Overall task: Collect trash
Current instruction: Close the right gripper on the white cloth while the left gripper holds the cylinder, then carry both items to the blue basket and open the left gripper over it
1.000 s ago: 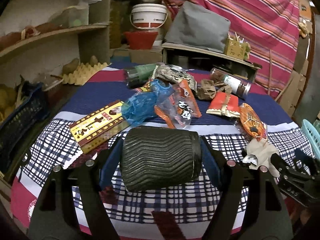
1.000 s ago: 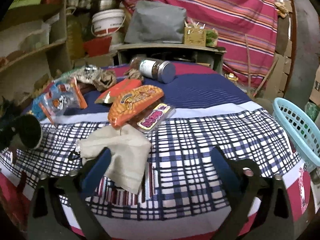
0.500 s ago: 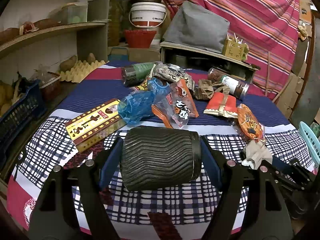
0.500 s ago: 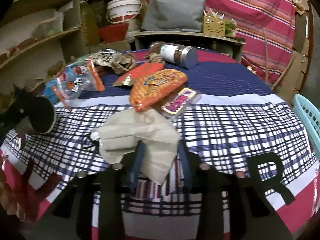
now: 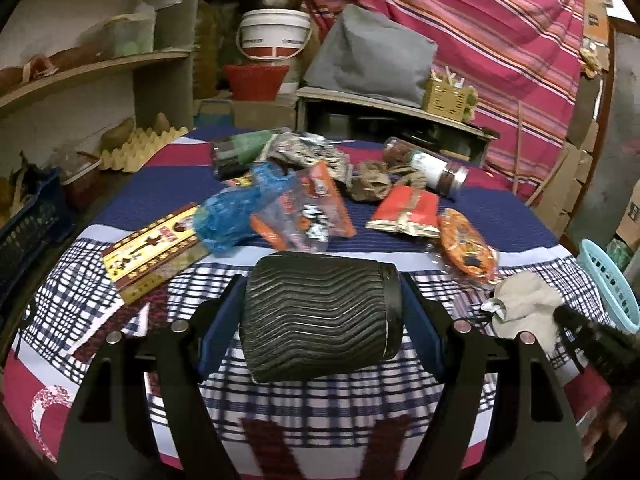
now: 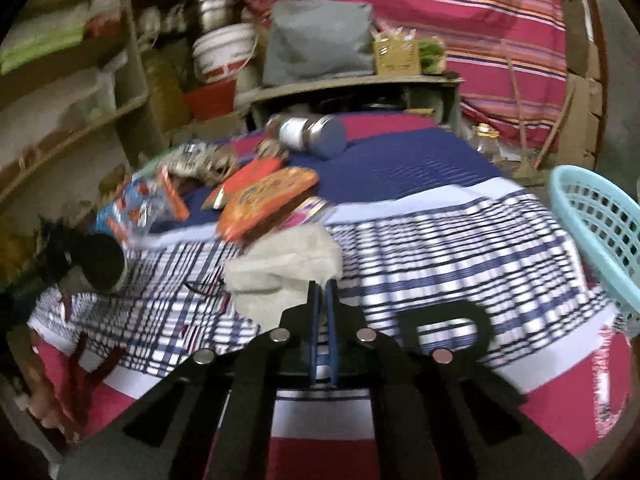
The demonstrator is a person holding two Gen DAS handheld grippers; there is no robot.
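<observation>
Trash lies scattered over the checked tablecloth [image 5: 320,412], and two pieces are already in hand. The right gripper [image 6: 322,292] has just been closing and now pinches the near edge of a beige crumpled cloth [image 6: 288,264], its jaws nearly together on the thin fabric. The left gripper [image 5: 320,312] clamps a black ribbed cup [image 5: 320,312] lying on its side between its blue pads, jaws wide apart on it. A turquoise basket [image 6: 600,232] hangs off the table's right edge, probably the destination.

Risks from here: the cloth is caught only by a corner, so a quick swing could let it slip free; its dangling bulk might also drag the orange snack packet [image 6: 268,196] just behind it off the pile. The cup is held across its round ends and could roll out if the squeeze eases.

Writing: a large letter R [image 6: 444,332] sits on the right gripper's body. The yellow and red box [image 5: 152,252] and the clear snack bag [image 5: 308,216] carry print, but I cannot read it at this blur
</observation>
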